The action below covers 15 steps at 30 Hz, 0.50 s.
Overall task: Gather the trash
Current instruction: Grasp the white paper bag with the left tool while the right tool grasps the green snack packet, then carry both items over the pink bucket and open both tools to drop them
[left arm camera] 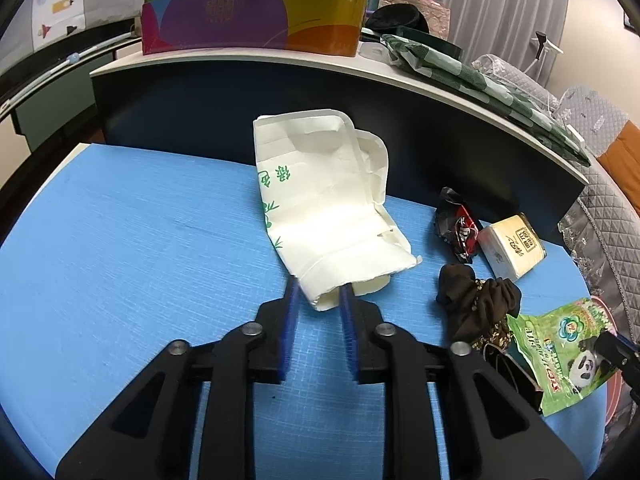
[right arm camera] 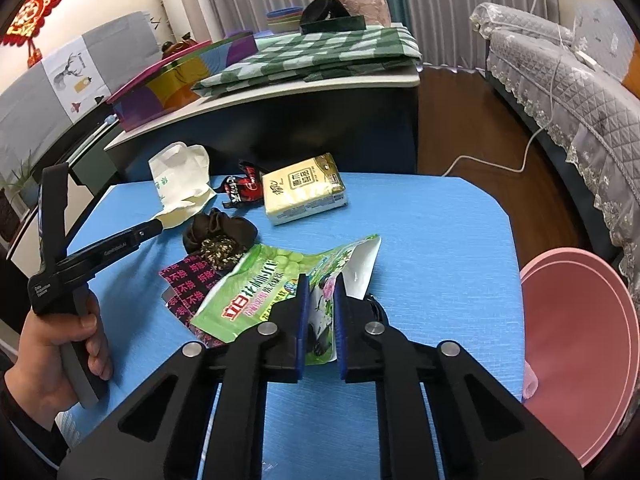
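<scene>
Gripping is the step: left fingers (left arm camera: 318,294) clamp the white paper bag's (left arm camera: 324,200) near corner, right fingers (right arm camera: 320,292) pinch the green pouch (right arm camera: 276,280). Next, I judge, lift both toward the pink bin (right arm camera: 580,344), right of the table (right arm camera: 440,240).

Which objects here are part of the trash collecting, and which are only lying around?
Part of the job:
- white paper bag, gripped by the left gripper
- green panda pouch, gripped by the right gripper
- red-black wrapper
- pink bin, probably for the trash

Probably just lying about:
- tissue pack
- dark scrunchie
- colourful tin
- green checked cloth
</scene>
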Tool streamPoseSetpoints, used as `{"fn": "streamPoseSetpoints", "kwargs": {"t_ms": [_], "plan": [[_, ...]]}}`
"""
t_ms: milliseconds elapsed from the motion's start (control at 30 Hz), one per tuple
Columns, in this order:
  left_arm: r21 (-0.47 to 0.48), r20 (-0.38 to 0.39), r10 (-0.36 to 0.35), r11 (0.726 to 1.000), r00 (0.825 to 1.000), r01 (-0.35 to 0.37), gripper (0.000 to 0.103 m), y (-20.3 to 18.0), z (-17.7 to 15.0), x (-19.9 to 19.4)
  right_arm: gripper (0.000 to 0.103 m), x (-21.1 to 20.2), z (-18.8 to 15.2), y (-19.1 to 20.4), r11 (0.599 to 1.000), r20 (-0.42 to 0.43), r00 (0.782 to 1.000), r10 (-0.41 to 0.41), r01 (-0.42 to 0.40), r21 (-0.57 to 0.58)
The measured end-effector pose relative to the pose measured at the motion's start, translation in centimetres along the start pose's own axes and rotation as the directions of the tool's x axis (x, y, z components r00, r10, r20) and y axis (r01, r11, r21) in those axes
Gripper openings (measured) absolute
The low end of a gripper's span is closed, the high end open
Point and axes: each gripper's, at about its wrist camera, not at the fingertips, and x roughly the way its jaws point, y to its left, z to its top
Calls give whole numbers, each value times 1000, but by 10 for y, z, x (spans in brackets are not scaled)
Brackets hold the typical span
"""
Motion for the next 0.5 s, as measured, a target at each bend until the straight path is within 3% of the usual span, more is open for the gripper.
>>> {"fn": "streamPoseSetpoints", "kwargs": {"t_ms": [233, 500], "plan": [[14, 23, 12, 1000, 1000, -13, 3, -3, 1, -12, 2, -17, 4, 5, 1000, 48, 998, 28, -28, -12], [30, 51, 9, 1000, 999, -10, 3, -4, -5, -39, 1, -41, 6, 11, 999, 111, 993, 40, -37, -28]]}}
